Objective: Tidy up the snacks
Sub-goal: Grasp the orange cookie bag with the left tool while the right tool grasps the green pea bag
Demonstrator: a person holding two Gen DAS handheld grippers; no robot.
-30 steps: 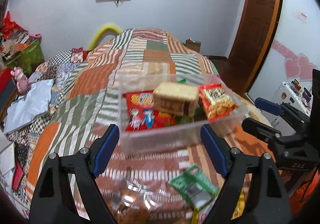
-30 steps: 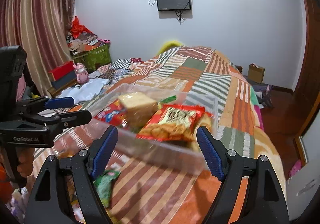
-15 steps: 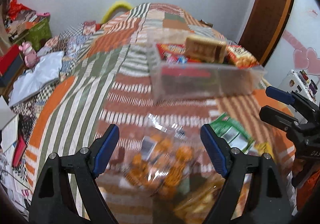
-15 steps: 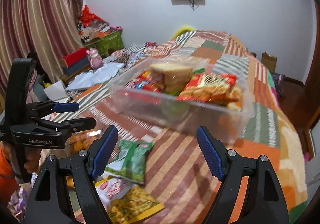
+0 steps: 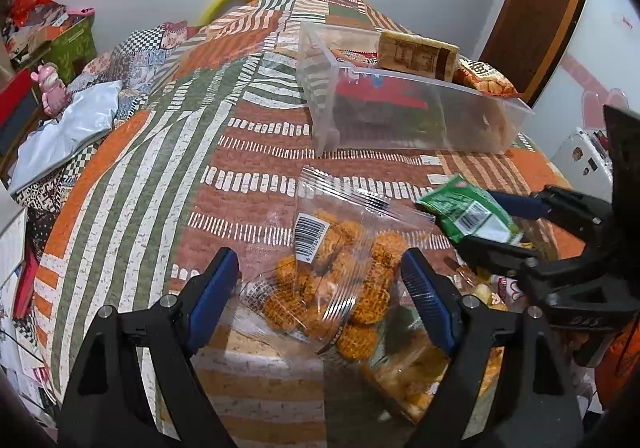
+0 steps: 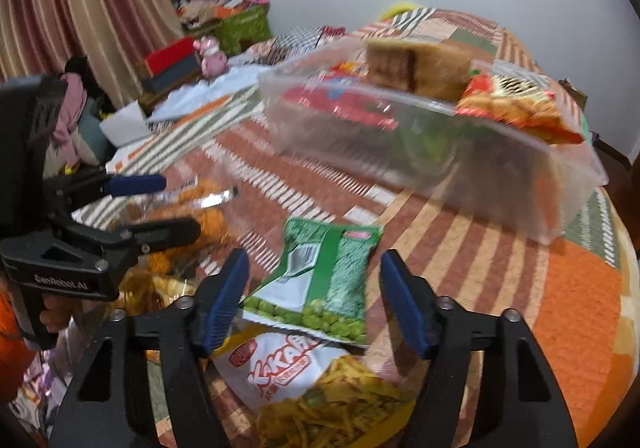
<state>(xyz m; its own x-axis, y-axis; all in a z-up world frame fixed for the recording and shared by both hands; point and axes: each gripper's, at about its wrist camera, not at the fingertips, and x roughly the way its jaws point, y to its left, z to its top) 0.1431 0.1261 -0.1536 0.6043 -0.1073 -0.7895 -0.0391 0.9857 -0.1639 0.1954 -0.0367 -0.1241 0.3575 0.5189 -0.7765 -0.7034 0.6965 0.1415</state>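
A clear plastic bin [image 5: 420, 120] [image 6: 440, 156] on the patchwork bed holds a tan wafer pack [image 5: 416, 54], a red snack bag and an orange-red cracker bag [image 6: 520, 108]. My left gripper [image 5: 320, 288] is open, its fingers on either side of a clear bag of orange lattice snacks [image 5: 340, 272]. My right gripper [image 6: 314, 292] is open over a green pea snack bag [image 6: 324, 276], which also shows in the left wrist view [image 5: 468, 212]. A white and yellow chip bag [image 6: 312, 388] lies under it.
The bed's patchwork quilt [image 5: 160, 168] slopes off to the left. Beyond it are a white cloth [image 5: 64, 128], a pink toy [image 5: 50, 88], boxes and striped curtains [image 6: 80, 8]. A wooden door [image 5: 536, 8] stands at the right.
Both grippers have dropped from the bin down toward the loose bags in front of it. The lattice snack bag now lies between my left fingers and the green bag between my right fingers.
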